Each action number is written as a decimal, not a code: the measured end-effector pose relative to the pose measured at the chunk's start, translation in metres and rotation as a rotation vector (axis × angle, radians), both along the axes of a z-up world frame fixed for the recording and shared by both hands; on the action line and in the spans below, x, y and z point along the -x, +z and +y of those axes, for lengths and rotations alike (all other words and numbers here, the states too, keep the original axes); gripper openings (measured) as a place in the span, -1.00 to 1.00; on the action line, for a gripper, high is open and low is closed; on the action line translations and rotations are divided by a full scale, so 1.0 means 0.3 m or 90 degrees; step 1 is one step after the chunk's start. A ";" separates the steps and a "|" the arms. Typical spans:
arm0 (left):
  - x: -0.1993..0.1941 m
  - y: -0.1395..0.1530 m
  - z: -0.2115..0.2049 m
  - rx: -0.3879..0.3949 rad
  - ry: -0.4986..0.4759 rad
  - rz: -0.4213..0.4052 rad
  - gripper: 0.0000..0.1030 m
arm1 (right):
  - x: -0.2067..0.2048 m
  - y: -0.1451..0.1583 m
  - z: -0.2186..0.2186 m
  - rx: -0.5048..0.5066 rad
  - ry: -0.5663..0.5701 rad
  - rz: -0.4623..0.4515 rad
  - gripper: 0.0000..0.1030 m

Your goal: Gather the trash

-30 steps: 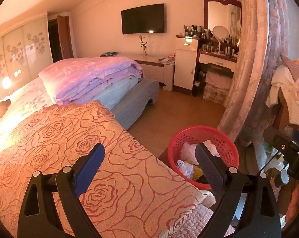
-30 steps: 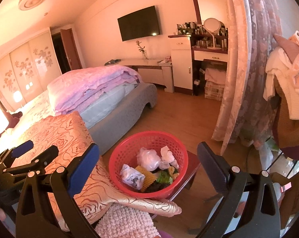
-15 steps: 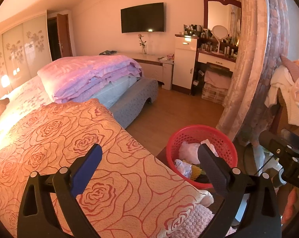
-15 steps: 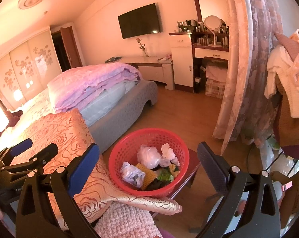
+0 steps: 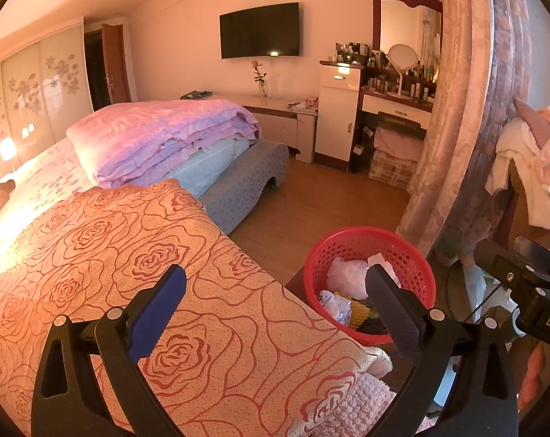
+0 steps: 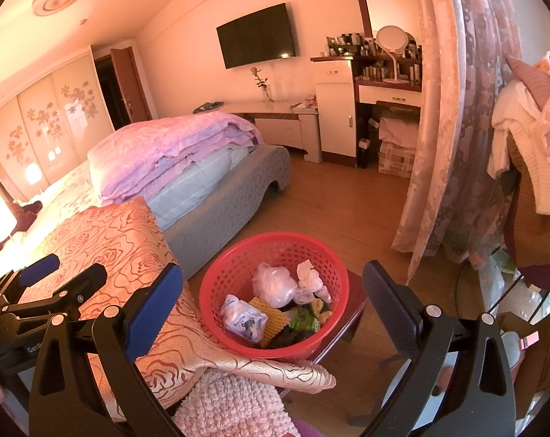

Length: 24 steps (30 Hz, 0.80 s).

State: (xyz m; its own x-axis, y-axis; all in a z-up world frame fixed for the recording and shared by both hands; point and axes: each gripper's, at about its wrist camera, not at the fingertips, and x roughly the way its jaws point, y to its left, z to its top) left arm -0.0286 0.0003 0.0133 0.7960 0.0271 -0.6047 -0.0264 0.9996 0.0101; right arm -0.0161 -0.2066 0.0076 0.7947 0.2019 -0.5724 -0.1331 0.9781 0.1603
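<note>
A red mesh basket [image 6: 238, 266] stands on a dark wooden stool [image 6: 351, 291] beside the bed. It holds white crumpled paper [image 6: 276, 284], a plastic packet [image 6: 242, 315], yellow foam netting and a green wrapper. The basket also shows in the left wrist view [image 5: 347, 244]. My right gripper [image 6: 271, 309] is open and empty, held above the basket. My left gripper [image 5: 275, 306] is open and empty over the rose-patterned bedspread [image 5: 110, 255]. It also shows at the left of the right wrist view [image 6: 61, 271].
A folded pink quilt [image 6: 172, 153] lies on the bed. A floral curtain [image 6: 457, 127] hangs at the right. Clothes [image 6: 526, 134] hang on a chair there. A dressing table [image 6: 387, 87], a TV [image 6: 256, 36] and wood floor lie beyond.
Both grippers have drifted slightly, so the basket sits a little lower and nearer in the right wrist view. Both stay open and empty.
</note>
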 end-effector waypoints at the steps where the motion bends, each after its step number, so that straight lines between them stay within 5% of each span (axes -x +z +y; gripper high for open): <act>1: 0.000 -0.001 -0.001 0.000 0.000 0.000 0.84 | 0.003 0.000 0.000 0.000 0.000 0.000 0.86; 24: 0.005 -0.038 0.018 0.004 -0.015 0.010 0.85 | 0.021 -0.033 0.010 0.002 0.002 0.010 0.86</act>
State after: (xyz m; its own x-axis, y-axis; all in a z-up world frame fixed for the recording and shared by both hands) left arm -0.0301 0.0058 0.0018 0.7870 0.0054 -0.6170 -0.0035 1.0000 0.0043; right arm -0.0224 -0.2035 -0.0023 0.7849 0.2028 -0.5855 -0.1337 0.9781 0.1595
